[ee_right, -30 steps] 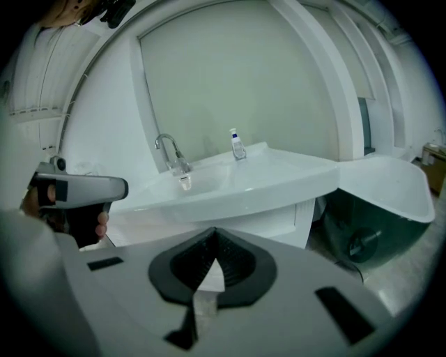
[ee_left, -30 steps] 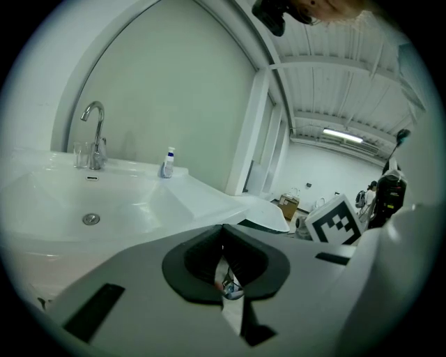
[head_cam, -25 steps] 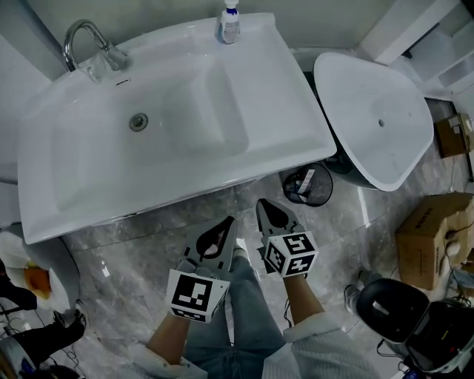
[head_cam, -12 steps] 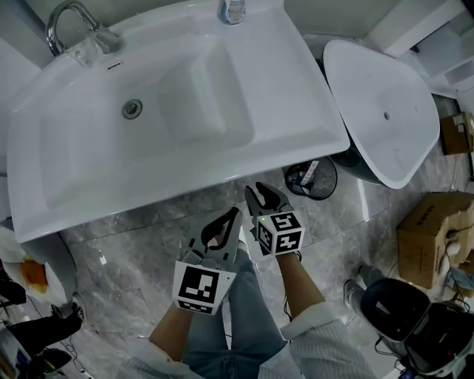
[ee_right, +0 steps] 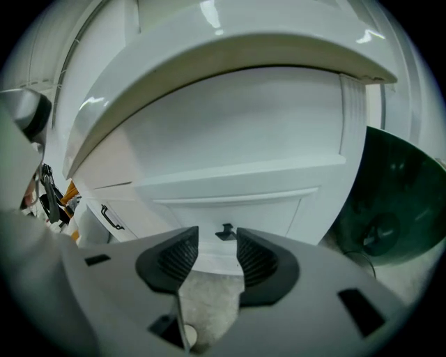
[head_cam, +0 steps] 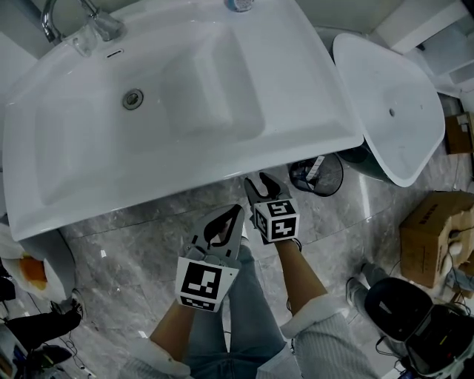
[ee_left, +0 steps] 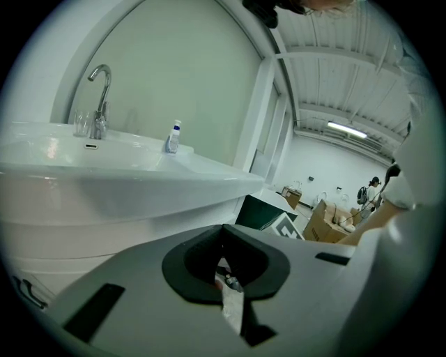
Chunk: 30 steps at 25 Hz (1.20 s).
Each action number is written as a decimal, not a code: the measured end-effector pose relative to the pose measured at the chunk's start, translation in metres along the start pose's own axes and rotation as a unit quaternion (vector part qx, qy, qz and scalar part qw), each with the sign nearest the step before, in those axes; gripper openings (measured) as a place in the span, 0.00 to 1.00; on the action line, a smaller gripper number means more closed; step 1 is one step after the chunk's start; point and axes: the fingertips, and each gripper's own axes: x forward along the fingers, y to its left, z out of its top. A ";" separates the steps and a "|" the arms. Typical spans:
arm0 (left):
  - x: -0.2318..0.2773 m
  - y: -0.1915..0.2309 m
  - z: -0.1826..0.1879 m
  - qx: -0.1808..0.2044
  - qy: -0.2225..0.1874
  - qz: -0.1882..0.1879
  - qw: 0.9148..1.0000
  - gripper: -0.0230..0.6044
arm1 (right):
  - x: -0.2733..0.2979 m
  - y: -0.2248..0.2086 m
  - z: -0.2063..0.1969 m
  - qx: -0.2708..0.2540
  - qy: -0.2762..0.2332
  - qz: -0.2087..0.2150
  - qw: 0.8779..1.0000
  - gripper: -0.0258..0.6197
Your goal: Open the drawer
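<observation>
Right gripper point(ee_right: 217, 249) jaws opening, empty, short of drawer handle point(ee_right: 225, 232); left gripper point(ee_left: 223, 236) jaws together

A white sink point(head_cam: 311, 89) fills the upper part, its drain point(head_cam: 133, 98) left of centre and a faucet point(head_cam: 55, 18) at the top left corner. To its right is a white oval fixture point(head_cam: 392, 104). A black wire bin point(head_cam: 317, 174) stands on the grey marble floor point(head_cam: 133, 244) below the sink's near edge. The left hand-held gripper point(head_cam: 231, 218) points toward that edge with its jaws together. Just beside it, the right hand-held gripper point(head_cam: 261, 182) has its jaws opening, with nothing between them. A cardboard box point(head_cam: 437, 237) sits at the right.
</observation>
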 end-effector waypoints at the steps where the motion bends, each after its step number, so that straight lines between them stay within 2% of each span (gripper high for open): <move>1: -0.001 0.002 -0.003 0.001 0.002 0.001 1.000 0.06 | 0.005 -0.001 -0.002 -0.003 0.004 -0.002 1.000 0.29; 9: 0.000 0.011 -0.020 -0.002 0.009 0.005 1.000 0.06 | 0.030 -0.010 -0.009 -0.017 0.015 -0.029 0.999 0.32; 20: -0.006 0.022 -0.043 -0.014 0.019 0.012 1.000 0.06 | 0.052 -0.012 -0.017 -0.024 0.025 -0.038 0.999 0.34; 26: -0.012 0.032 -0.056 -0.025 0.026 0.023 0.999 0.06 | 0.063 -0.009 -0.014 -0.057 0.026 -0.046 0.997 0.34; 30: -0.013 0.034 -0.061 -0.026 0.029 0.024 0.999 0.06 | 0.070 -0.007 -0.012 -0.058 0.027 -0.049 0.997 0.34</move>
